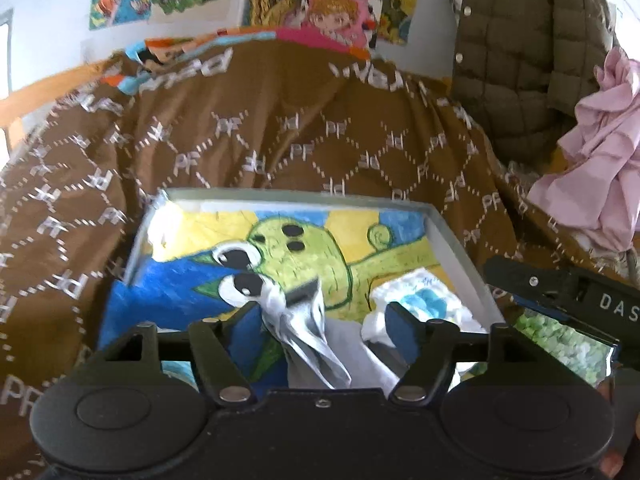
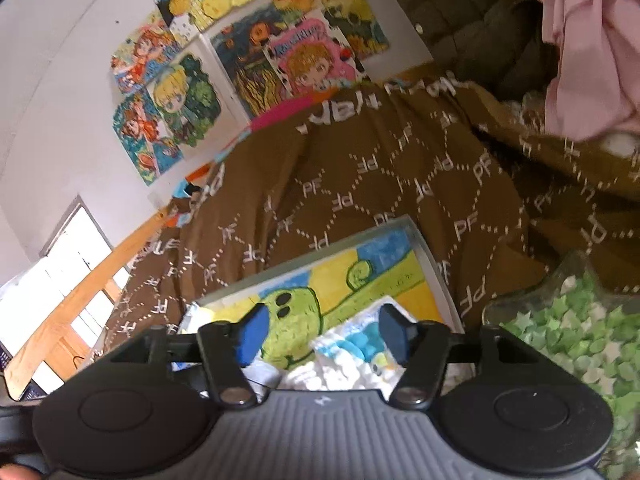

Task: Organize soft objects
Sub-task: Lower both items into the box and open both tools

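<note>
A shallow grey tray (image 1: pixel 452 240) with a green-and-blue cartoon picture on its floor lies on a brown "PF" blanket (image 1: pixel 280 140). My left gripper (image 1: pixel 326 320) is open above the tray, and a crumpled white-grey cloth (image 1: pixel 304 320) stands between its fingers, touching neither pad. A white and blue soft item (image 1: pixel 420 300) lies in the tray's right side. My right gripper (image 2: pixel 324 332) is open over the same tray (image 2: pixel 424 248), above the white and blue item (image 2: pixel 352 352). The right gripper's black body (image 1: pixel 560 292) shows in the left wrist view.
A glass bowl of green paper stars (image 2: pixel 580 340) sits right of the tray. An olive quilted jacket (image 1: pixel 516 60) and a pink garment (image 1: pixel 600 152) lie at the back right. Cartoon posters (image 2: pixel 192 92) hang on the wall. A wooden bed edge (image 2: pixel 80 280) runs at left.
</note>
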`<control>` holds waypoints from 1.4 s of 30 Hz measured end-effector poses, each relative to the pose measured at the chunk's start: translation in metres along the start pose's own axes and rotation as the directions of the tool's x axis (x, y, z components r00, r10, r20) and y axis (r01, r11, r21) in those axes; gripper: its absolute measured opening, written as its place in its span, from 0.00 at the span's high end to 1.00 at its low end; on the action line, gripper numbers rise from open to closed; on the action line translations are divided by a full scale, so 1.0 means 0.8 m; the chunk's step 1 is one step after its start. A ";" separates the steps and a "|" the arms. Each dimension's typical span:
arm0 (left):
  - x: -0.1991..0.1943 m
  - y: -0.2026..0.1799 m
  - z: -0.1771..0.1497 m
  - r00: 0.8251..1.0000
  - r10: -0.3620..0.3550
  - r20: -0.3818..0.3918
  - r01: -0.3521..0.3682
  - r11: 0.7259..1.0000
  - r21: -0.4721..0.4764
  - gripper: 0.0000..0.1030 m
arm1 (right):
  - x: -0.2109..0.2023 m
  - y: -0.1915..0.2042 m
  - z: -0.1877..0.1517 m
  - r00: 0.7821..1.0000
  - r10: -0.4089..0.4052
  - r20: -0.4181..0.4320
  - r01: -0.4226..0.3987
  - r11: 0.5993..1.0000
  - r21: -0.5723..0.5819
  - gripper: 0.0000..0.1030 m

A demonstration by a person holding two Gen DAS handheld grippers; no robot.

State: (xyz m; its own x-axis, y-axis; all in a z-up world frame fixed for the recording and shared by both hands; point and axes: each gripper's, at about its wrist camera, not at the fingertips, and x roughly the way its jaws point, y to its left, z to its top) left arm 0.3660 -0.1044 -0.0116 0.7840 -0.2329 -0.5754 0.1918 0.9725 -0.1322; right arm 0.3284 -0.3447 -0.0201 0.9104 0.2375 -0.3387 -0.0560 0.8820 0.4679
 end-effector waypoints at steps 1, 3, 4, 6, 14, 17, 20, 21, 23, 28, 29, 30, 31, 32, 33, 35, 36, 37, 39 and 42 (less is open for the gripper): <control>-0.010 0.000 0.002 1.000 0.005 0.018 -0.005 1.000 -0.002 0.24 | -0.007 0.004 0.002 1.000 -0.001 0.010 0.001 1.000 -0.009 0.27; -0.031 0.000 0.005 0.998 0.014 0.057 -0.013 1.000 -0.009 0.20 | -0.026 0.012 0.005 0.999 0.003 0.037 -0.002 0.999 -0.032 0.21; -0.043 0.000 0.006 0.997 0.015 0.076 -0.014 1.000 -0.016 0.19 | -0.034 0.015 0.006 0.999 0.005 0.050 -0.003 0.999 -0.045 0.17; -0.065 0.000 0.007 0.994 0.009 0.110 -0.006 1.000 -0.029 0.18 | -0.052 0.023 0.009 0.998 0.016 0.068 -0.011 0.997 -0.072 0.13; -0.163 0.002 -0.017 0.956 -0.013 0.292 0.037 0.996 -0.077 0.04 | -0.132 0.055 0.004 0.991 0.050 0.128 -0.031 0.988 -0.150 0.01; -0.193 -0.001 -0.031 0.942 -0.006 0.336 0.034 0.996 -0.080 0.03 | -0.161 0.067 -0.003 0.988 0.036 0.153 -0.007 0.982 -0.188 0.00; -0.220 -0.005 -0.045 0.936 -0.002 0.352 0.033 0.996 -0.082 0.02 | -0.186 0.075 -0.014 0.986 0.030 0.164 0.004 0.980 -0.199 0.00; -0.228 -0.007 -0.050 0.935 -0.001 0.354 0.032 0.996 -0.082 0.01 | -0.194 0.077 -0.018 0.986 0.029 0.165 0.005 0.979 -0.203 0.00; -0.242 -0.010 -0.061 0.934 -0.001 0.357 0.032 0.996 -0.083 0.01 | -0.210 0.083 -0.027 0.986 0.022 0.168 0.015 0.976 -0.218 0.00; -0.272 -0.019 -0.092 0.932 -0.004 0.361 0.032 0.997 -0.070 0.01 | -0.249 0.092 -0.048 0.982 0.018 0.187 0.028 0.971 -0.237 0.00; -0.278 -0.021 -0.098 0.932 -0.003 0.363 0.029 0.997 -0.067 0.01 | -0.257 0.092 -0.053 0.982 0.015 0.190 0.031 0.971 -0.236 0.00; -0.283 -0.022 -0.105 0.931 -0.003 0.365 0.028 0.998 -0.064 0.01 | -0.264 0.093 -0.057 0.981 0.013 0.192 0.033 0.972 -0.233 0.00; -0.289 -0.023 -0.110 0.931 -0.003 0.366 0.028 0.998 -0.063 0.01 | -0.272 0.093 -0.062 0.981 0.008 0.196 0.037 0.973 -0.226 0.00; -0.294 -0.024 -0.116 0.931 -0.002 0.366 0.028 0.998 -0.064 0.01 | -0.279 0.092 -0.067 0.980 0.003 0.200 0.041 0.975 -0.218 0.00; -0.299 -0.025 -0.121 0.931 -0.002 0.365 0.028 0.997 -0.065 0.01 | -0.284 0.090 -0.071 0.979 0.000 0.204 0.044 0.977 -0.211 0.00; -0.309 -0.027 -0.131 0.932 -0.001 0.362 0.027 0.997 -0.067 0.01 | -0.296 0.087 -0.077 0.978 -0.008 0.206 0.048 0.980 -0.192 0.00; -0.315 -0.029 -0.136 0.933 -0.001 0.361 0.027 0.997 -0.067 0.01 | -0.302 0.085 -0.081 0.978 -0.011 0.207 0.049 0.982 -0.180 0.00; -0.320 -0.029 -0.140 0.934 -0.001 0.358 0.026 0.997 -0.067 0.01 | -0.308 0.083 -0.085 0.978 -0.017 0.207 0.052 0.985 -0.166 0.00; -0.329 -0.032 -0.149 0.934 0.004 0.356 0.023 0.997 -0.070 0.01 | -0.317 0.079 -0.091 0.979 -0.025 0.203 0.054 0.989 -0.141 0.00; -0.341 -0.037 -0.163 0.938 0.007 0.347 0.018 0.997 -0.069 0.01 | -0.333 0.075 -0.098 0.978 -0.044 0.203 0.070 0.990 -0.119 0.00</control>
State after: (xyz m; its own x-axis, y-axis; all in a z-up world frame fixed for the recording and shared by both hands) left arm 0.0696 -0.0688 0.0439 0.9415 -0.2137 -0.2606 0.1645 0.9663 -0.1981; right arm 0.0501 -0.3230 0.0346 0.9762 0.1106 -0.1867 -0.0409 0.9387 0.3424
